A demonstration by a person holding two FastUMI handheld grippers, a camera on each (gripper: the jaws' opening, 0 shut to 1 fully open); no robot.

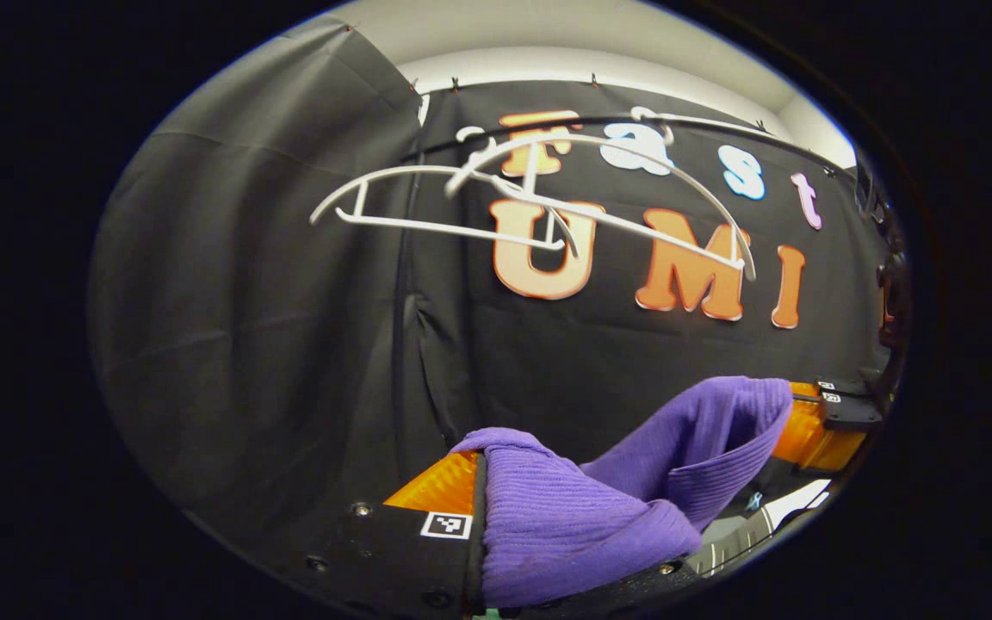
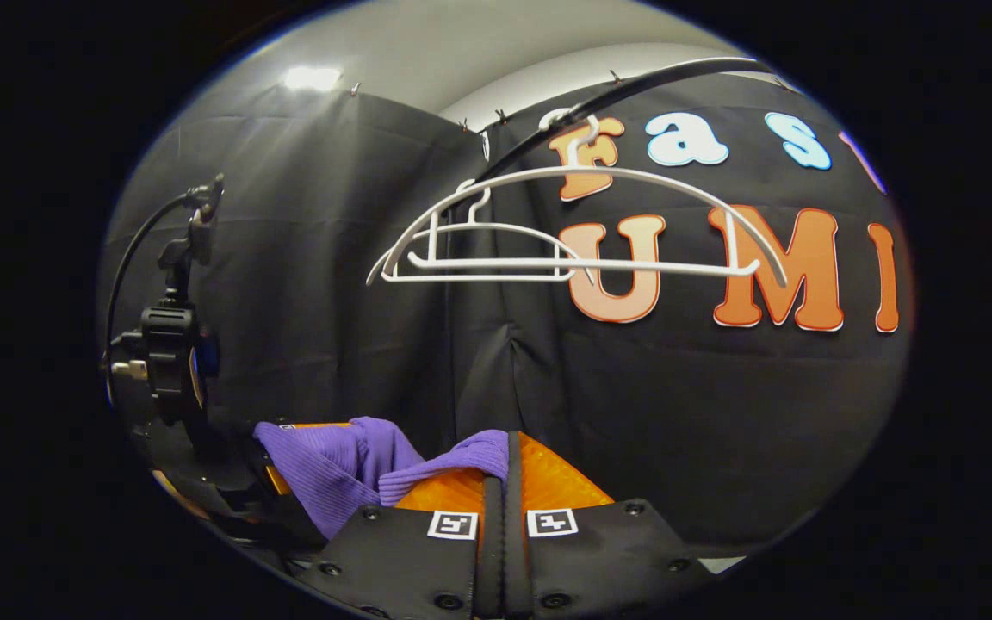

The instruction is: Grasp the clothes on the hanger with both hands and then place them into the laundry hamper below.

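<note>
we hold the purple ribbed knit garment (image 1: 565, 508) stretched between both grippers, clear of the two bare white plastic hangers (image 2: 582, 232) on the rail. left gripper (image 1: 496, 551) and right gripper (image 2: 505, 482) each clench a fold. the right's pinch looks thin; it may slip before the hamper.

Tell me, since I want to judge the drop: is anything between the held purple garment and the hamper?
Cannot tell: the hamper is out of frame. The purple garment hangs between both grippers, off the white hangers above.
</note>
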